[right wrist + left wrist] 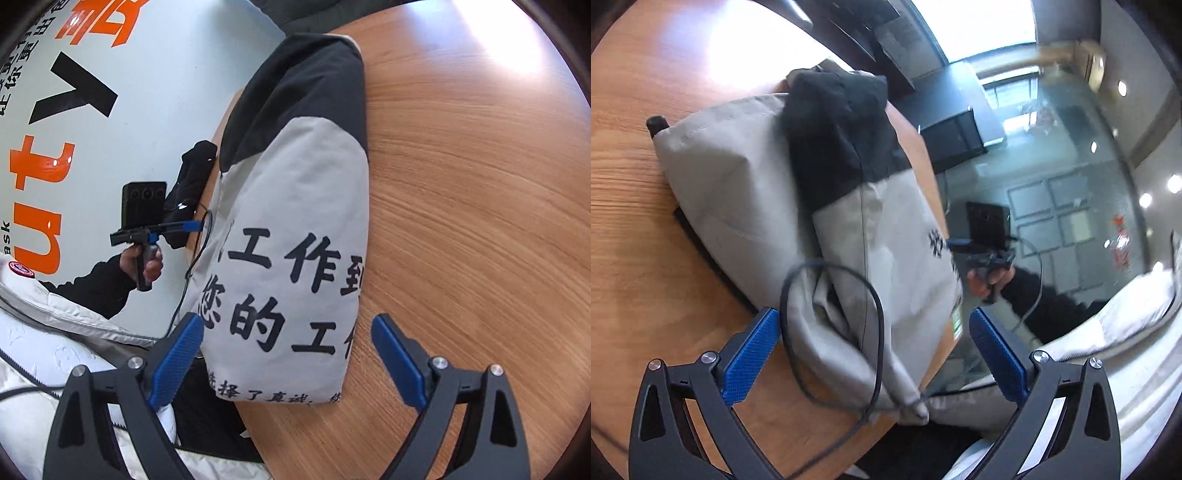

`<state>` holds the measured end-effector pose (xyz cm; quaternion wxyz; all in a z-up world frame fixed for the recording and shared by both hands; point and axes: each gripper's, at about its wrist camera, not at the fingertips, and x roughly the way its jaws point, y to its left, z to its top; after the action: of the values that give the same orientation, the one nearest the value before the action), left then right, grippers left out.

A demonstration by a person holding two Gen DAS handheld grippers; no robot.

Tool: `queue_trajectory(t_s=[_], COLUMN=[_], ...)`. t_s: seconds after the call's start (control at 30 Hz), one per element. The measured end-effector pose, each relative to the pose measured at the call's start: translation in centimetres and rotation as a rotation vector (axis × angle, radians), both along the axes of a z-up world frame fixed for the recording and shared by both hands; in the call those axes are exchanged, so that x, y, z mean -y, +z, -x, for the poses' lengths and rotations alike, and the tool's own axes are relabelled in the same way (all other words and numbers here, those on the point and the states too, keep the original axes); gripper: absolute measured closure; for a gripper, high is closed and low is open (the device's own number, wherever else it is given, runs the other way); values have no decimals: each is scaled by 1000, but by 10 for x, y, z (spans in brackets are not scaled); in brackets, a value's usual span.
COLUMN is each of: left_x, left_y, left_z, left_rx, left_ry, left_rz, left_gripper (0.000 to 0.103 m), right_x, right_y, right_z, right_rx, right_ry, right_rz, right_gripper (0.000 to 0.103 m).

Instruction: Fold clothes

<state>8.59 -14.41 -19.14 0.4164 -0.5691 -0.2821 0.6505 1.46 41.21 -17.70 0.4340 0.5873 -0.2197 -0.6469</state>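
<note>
Left wrist view: one grey and black jacket (827, 206) lies folded into a bundle on the wooden counter (646, 229), straight ahead of the left gripper (875, 328). Its two blue fingers (753, 354) are spread wide and hold nothing; the bundle's near end lies between them. One thin black cable (875, 314) loops over that near end. Beyond the right-hand finger, a hand (991, 280) grips the other tool past the counter's edge.

Right wrist view: the same single jacket (295, 236) sits ahead of the right gripper (290, 332), whose two fingers (399, 358) are also spread apart and empty; the near end of the bundle lies between them, closer to the left-hand finger. Only this view shows the large black printed characters (280, 291) on the grey cloth, and the white wall banner (110, 122) with orange and black lettering. The person's white padded sleeve (55, 354) lies beside the left-hand finger.
</note>
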Motion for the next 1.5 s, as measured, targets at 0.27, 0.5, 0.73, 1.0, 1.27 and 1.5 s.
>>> queue_trajectory(t_s=[0.27,0.5,0.73,1.0,1.27,1.5], left_x=[114,221,133,-16,-59,-74], left_y=[81,175,97,-17,-55,-59], left_z=[-56,-180,-168,-100,-99,-91], left_rx=[-50,-47,34,158,251,249], left_ry=[290,582,400,169,167,237], left_rz=[51,368,230,23,-107,-194], left_gripper=[1,0,0,0,0,0], right_x=[-26,-110,-132,-77,-31,16], right_y=[44,68,58,25,-1,-23], right_z=[-15,-49,-60,-57,-28,3], right_rx=[-73,-75,-90,-76,-53,-27], right_ry=[18,-97,-110,10,75,108], right_rz=[49,-42,-39,15,72,61], right_gripper=[8,8,8,8,8,8])
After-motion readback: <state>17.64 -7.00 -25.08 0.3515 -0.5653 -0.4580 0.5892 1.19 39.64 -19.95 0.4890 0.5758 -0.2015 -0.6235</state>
